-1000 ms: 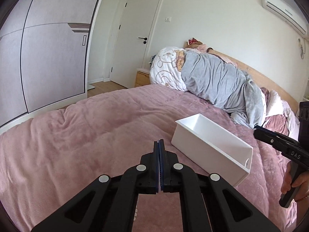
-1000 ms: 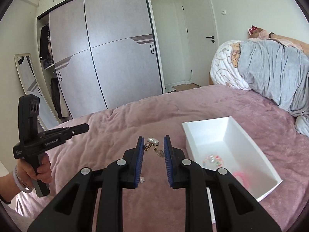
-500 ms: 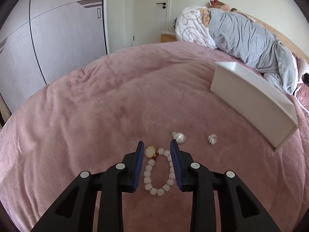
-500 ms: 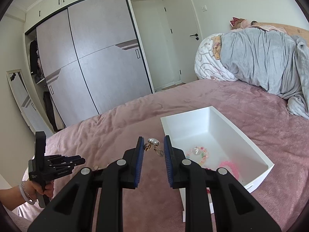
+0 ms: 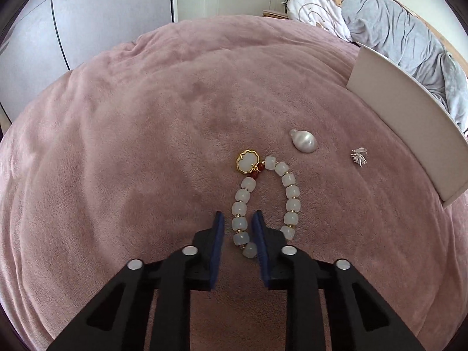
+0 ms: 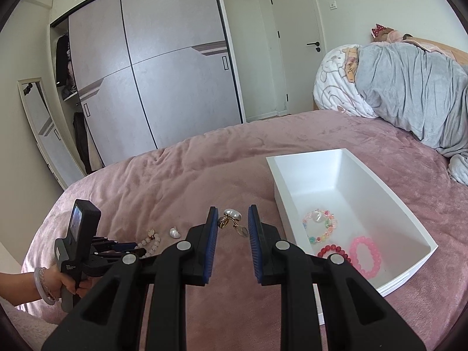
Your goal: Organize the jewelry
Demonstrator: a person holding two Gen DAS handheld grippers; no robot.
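A white bead bracelet (image 5: 264, 201) with a gold flower charm lies on the pink bedspread. My left gripper (image 5: 237, 222) is open and low over it, its pads on either side of the bracelet's left strand. A pearl pendant (image 5: 302, 141) and a small white tassel piece (image 5: 359, 156) lie beyond. My right gripper (image 6: 232, 223) is open; a pearl and gold earring (image 6: 231, 221) shows between its pads, and I cannot tell if it is held or lying on the bed. The white box (image 6: 380, 187) to the right holds three bead bracelets (image 6: 320, 225).
The left gripper and hand show in the right wrist view (image 6: 79, 251) at the bed's left edge. A grey duvet (image 6: 409, 93) and pillow are piled at the head of the bed. A wardrobe (image 6: 152, 76) and door stand beyond.
My left gripper opened, tipped down and moved forward so its pads now straddle the bracelet's left strand. My right gripper stayed open and the view shifted slightly nearer the box.
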